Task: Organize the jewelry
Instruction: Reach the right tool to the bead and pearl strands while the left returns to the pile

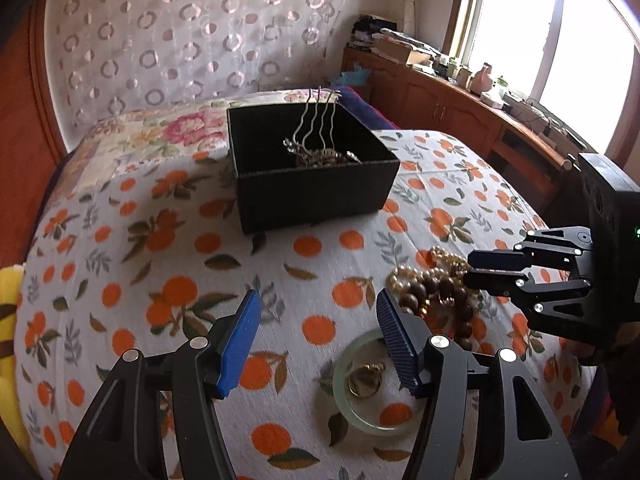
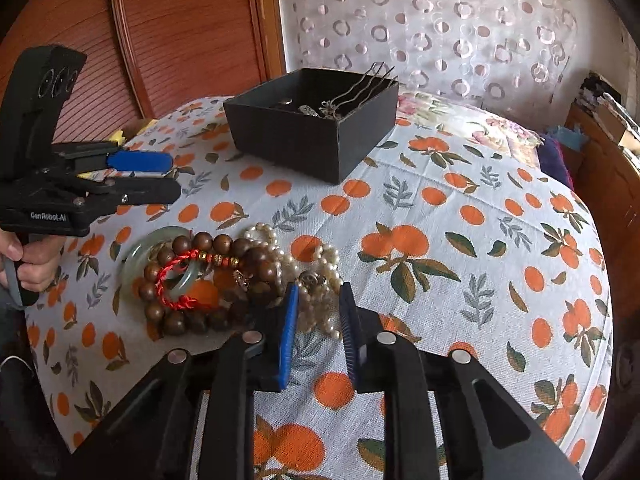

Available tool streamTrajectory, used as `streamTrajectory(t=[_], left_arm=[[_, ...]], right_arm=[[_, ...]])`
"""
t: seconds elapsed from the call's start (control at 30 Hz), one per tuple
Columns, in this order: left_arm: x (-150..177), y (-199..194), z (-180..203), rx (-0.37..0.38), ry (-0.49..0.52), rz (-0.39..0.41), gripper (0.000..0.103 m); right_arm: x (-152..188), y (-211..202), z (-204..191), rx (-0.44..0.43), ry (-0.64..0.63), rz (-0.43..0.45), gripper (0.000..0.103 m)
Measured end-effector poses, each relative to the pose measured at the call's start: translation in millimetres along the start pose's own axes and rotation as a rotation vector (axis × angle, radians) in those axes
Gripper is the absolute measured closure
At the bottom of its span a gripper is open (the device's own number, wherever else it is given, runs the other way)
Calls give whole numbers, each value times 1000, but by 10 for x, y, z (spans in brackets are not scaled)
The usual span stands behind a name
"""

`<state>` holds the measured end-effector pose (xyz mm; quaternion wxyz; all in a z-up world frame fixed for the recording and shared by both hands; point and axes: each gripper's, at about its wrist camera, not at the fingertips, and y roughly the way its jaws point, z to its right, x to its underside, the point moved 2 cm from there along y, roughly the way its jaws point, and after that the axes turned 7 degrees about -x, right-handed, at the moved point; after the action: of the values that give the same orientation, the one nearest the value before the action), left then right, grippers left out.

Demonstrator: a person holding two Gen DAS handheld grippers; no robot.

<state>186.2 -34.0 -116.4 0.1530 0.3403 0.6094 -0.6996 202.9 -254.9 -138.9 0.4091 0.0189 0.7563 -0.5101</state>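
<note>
Partly done: comb (image 1: 316,120) in far box (image 2: 308,148); near pile (image 2: 224,276) left. Both tongs, left (image 1: 318,332) and right (image 2: 318,308), open, empty.

Our two grippers — the left gripper (image 2: 170,178) and the right gripper (image 2: 318,320) — share black frames, silver screws and ribbed blue pads (image 1: 240,340); "GenRobot.AI" marks one, our bare hand (image 2: 30,258) beneath.

surface: orange-print cloth (image 2: 460,208) | on it: black box (image 2: 312,136); jewelry pile (image 2: 240,276)

Black box (image 1: 312,188), orange-printed white cloth (image 1: 160,264)
</note>
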Motion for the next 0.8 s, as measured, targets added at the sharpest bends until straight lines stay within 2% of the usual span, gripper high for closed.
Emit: streamTrajectory(t=[0.23, 0.27, 0.3, 0.43, 0.67, 0.73, 0.8], left_arm=[[51, 15, 70, 13, -4, -11, 46], [58, 17, 88, 15, -3, -13, 46], [59, 21, 96, 16, -2, -14, 46], [67, 34, 159, 27, 12, -21, 46], [44, 106, 274, 61, 35, -36, 46], [32, 134, 303, 80, 45, -44, 55], [18, 175, 332, 101, 53, -59, 59]], right_arm=[[-31, 72, -41, 17, -15, -15, 80], [-34, 72, -47, 17, -21, -17, 82], [-34, 73, -49, 11, -22, -19, 93], [-15, 41, -7, 20, -18, -9, 94], [1, -217, 226, 81, 44, 62, 95], [5, -269, 276, 88, 55, 70, 95], [13, -302, 316, 99, 62, 75, 95]])
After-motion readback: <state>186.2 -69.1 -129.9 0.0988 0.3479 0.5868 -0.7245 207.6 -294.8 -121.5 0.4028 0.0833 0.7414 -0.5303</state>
